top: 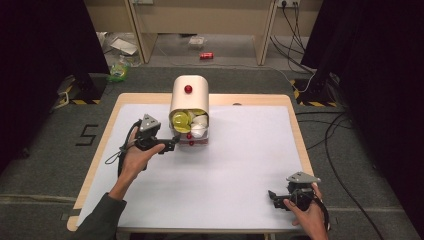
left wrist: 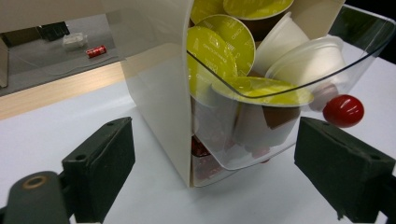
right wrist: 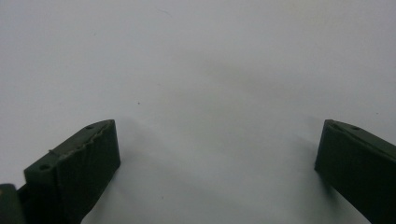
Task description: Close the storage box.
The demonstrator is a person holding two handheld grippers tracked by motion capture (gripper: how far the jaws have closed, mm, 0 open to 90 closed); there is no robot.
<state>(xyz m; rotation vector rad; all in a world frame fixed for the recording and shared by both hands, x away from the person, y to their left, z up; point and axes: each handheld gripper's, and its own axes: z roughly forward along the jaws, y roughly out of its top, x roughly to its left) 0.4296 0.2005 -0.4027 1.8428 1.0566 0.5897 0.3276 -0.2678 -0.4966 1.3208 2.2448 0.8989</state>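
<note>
At five o'clock on the white table [top: 235, 170], the right gripper [top: 276, 197] rests released over bare surface. At ten o'clock the left gripper [top: 171, 144], jaws apart, faces the cream capsule dispenser [top: 189, 97]; its own view reveals yellow-lidded capsules [left wrist: 219, 46] and a red knob [left wrist: 343, 110].

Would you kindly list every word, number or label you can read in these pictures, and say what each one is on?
"5": a black mark on the grey floor left of the table.
Yellow capsule lids in the dispenser: printed lettering, too blurred to read.
Red can on the floor: label too small to read.
</note>
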